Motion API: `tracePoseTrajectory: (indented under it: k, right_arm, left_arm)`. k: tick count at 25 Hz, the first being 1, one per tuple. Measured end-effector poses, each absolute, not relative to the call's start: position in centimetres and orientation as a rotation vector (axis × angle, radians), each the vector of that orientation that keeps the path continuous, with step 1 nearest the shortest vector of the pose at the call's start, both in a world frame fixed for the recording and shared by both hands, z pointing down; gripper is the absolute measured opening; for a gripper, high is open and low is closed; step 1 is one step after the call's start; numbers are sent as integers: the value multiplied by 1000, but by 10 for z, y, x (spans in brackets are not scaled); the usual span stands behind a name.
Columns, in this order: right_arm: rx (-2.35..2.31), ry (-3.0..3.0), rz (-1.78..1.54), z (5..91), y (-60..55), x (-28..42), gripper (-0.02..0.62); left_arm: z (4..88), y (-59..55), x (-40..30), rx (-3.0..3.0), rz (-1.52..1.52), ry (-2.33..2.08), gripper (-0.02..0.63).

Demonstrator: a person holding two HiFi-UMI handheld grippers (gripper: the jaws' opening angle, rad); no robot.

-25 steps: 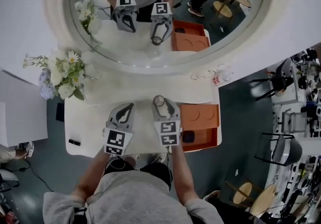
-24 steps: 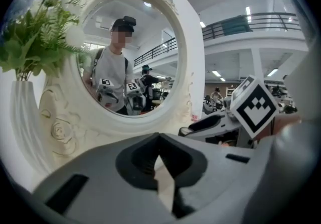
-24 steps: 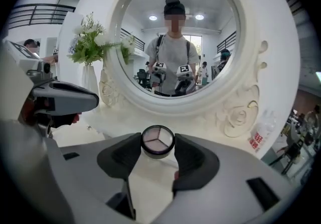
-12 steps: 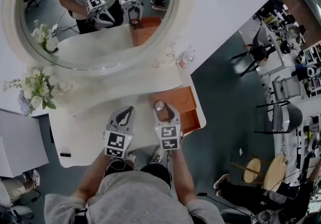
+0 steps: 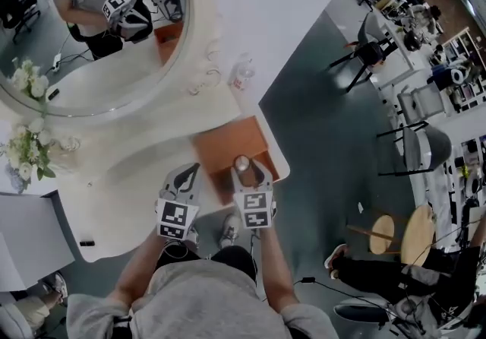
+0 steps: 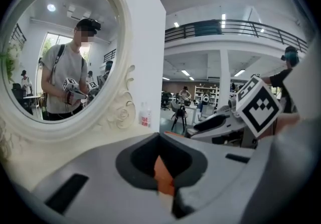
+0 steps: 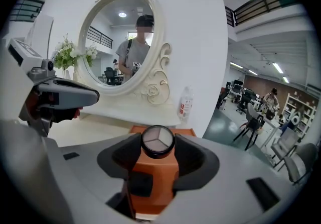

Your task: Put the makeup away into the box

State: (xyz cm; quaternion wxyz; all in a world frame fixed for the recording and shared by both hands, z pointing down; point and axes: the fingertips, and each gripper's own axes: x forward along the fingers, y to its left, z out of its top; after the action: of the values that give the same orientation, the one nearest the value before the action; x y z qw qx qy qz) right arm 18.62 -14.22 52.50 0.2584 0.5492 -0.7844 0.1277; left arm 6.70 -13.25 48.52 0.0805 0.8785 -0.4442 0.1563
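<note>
Left gripper (image 5: 189, 172): jaws closed together, nothing between them. Right gripper (image 5: 243, 166): jaws partly open, clamped on a round makeup compact (image 7: 158, 141), held above the orange box (image 5: 224, 144). Box sits at the white worktop's (image 5: 129, 178) end. Oval mirror (image 5: 83, 41) beyond.

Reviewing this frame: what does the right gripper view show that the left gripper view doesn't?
Only the right gripper view: a round compact clamped in the right tool. Only the left gripper view: the left tool head-on, shut with nothing gripped. Both: the oval mirror, the small bottle beside it and the orange box.
</note>
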Motion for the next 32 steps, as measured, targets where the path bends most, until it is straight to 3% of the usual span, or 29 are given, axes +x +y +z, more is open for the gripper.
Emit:
tracePoseTrajectory:
  k: [12,32]
  right_arm:
    - [1389,-2055,444,586,-131,241,219]
    - [1059,-1949,471,680,-160,227,219]
  left_arm:
    - [524,-125,117,2565,550,-1297,0]
    - [584,-134,97,2363,619,-1403,0]
